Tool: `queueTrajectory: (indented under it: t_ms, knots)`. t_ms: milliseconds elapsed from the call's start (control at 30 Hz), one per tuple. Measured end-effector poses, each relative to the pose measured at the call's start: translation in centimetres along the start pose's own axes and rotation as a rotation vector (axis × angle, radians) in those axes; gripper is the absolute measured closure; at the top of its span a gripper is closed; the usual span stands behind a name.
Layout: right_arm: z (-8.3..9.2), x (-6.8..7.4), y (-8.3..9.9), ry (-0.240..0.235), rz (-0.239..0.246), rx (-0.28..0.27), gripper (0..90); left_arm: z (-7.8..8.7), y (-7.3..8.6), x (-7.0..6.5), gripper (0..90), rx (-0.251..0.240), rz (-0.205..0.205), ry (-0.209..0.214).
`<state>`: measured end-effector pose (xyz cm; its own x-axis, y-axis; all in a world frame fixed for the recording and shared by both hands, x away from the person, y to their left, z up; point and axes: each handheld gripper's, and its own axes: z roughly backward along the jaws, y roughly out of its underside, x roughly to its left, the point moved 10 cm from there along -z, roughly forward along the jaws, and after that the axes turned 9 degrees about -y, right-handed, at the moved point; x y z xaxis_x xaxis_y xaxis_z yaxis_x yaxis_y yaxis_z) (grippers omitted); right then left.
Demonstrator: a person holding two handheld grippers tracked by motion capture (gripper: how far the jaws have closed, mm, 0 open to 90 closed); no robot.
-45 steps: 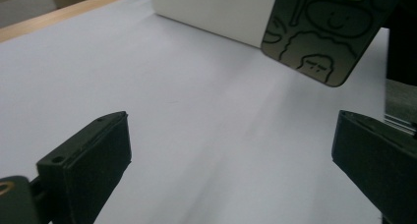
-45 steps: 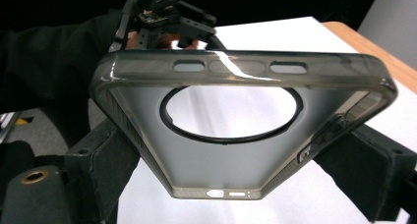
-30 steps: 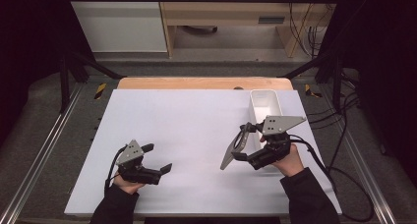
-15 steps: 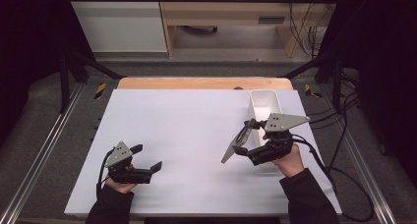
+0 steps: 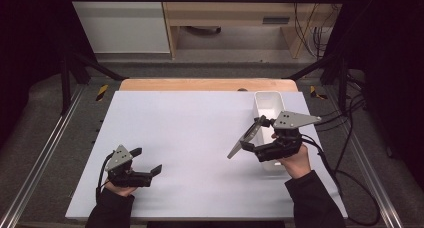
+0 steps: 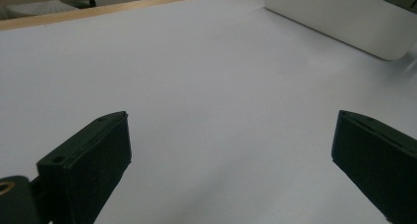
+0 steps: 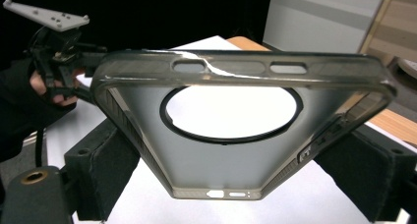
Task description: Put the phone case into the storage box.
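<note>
My right gripper (image 5: 248, 140) pinches a translucent phone case (image 7: 236, 130), apparently raised, beside the white bin (image 5: 267, 100); my left gripper (image 5: 147, 161), jaws spread, sits well apart.

In the high view the right gripper (image 5: 257, 138) and its grey plate cover the middle of the white bin (image 5: 268, 100), and the phone case (image 5: 245, 139) it grips shows there merely as a thin grey tilted slab, its cutouts too small to make out. In the right gripper view the case's (image 7: 236, 135) lower corners are hidden behind the black jaw pads, and the left gripper (image 7: 59, 47) beyond it is partly cut off by the case's edge. In the left gripper view the bin (image 6: 339, 17) runs off the top and right edges, and both jaws are cropped by the bottom edge.
</note>
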<state>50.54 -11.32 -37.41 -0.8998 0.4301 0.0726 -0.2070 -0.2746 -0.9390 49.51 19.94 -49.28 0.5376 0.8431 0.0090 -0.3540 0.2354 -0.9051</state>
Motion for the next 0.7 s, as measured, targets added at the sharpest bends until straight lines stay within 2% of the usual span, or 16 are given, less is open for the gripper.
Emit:
queueTrajectory:
  t_ms: [167,400,700]
  knots:
    - [0.3,-0.6,-0.3,0.032,-0.013,-0.012,12.4,0.1,0.0,0.6,0.9,-0.015,0.012,-0.026]
    - [0.4,-1.1,-0.8,0.047,-0.019,-0.020,12.4,0.1,0.4,1.7,0.9,-0.017,0.022,-0.064]
    - [0.8,-1.7,-1.7,0.089,-0.023,-0.021,12.3,0.4,0.6,2.6,0.9,-0.027,0.031,-0.084]
